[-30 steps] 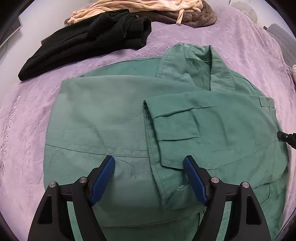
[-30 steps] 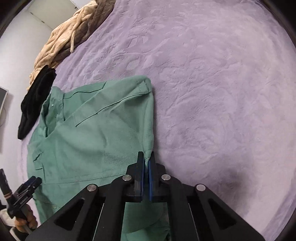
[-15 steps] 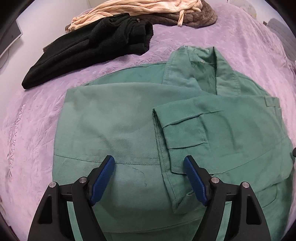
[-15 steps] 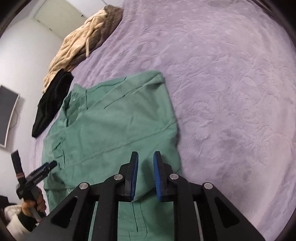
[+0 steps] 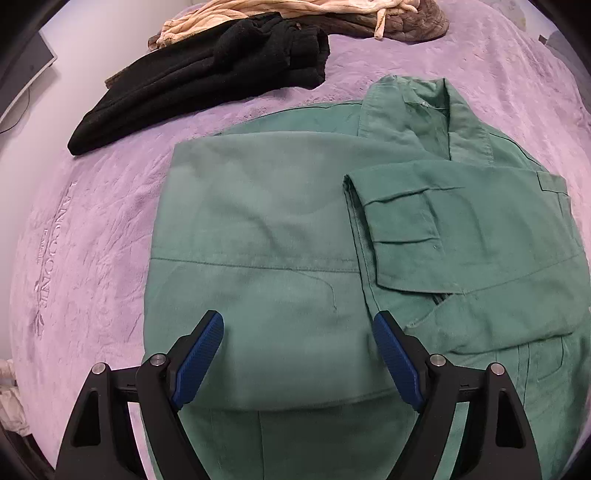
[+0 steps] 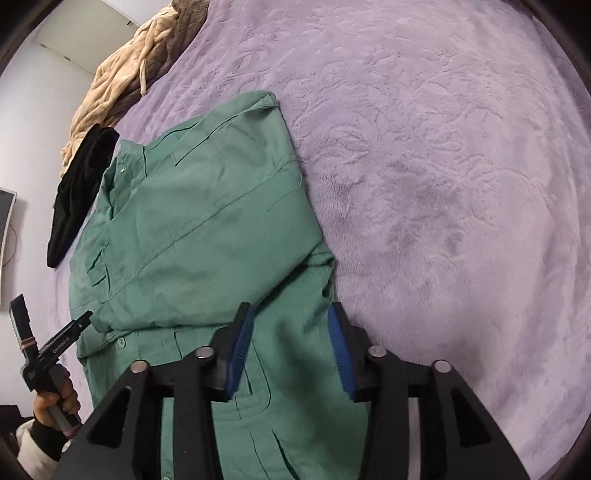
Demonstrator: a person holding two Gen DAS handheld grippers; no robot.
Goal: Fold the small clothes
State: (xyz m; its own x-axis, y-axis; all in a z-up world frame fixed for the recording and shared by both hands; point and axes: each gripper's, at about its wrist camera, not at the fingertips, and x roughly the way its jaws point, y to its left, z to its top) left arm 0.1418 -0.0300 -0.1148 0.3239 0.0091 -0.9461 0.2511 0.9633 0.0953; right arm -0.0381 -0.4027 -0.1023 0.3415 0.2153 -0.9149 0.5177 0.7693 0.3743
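Observation:
A green shirt (image 5: pixel 295 236) lies flat on the purple blanket (image 5: pixel 81 236), collar at the far side, with its right sleeve folded across the chest. It also shows in the right wrist view (image 6: pixel 192 229). My left gripper (image 5: pixel 297 354) is open and empty, hovering over the shirt's lower left part. My right gripper (image 6: pixel 290 343) is open and empty above the shirt's lower right edge. The left gripper also shows, hand-held, in the right wrist view (image 6: pixel 51 347) at the far left.
A black garment (image 5: pixel 207 77) lies beyond the shirt at the far left. A beige and brown pile (image 5: pixel 314 14) lies behind it at the blanket's far edge. Bare purple blanket (image 6: pixel 443 184) stretches to the right of the shirt.
My right gripper let go of the shirt's sleeve edge, opened wide and pulled back. My left gripper drew back and to the left, still open.

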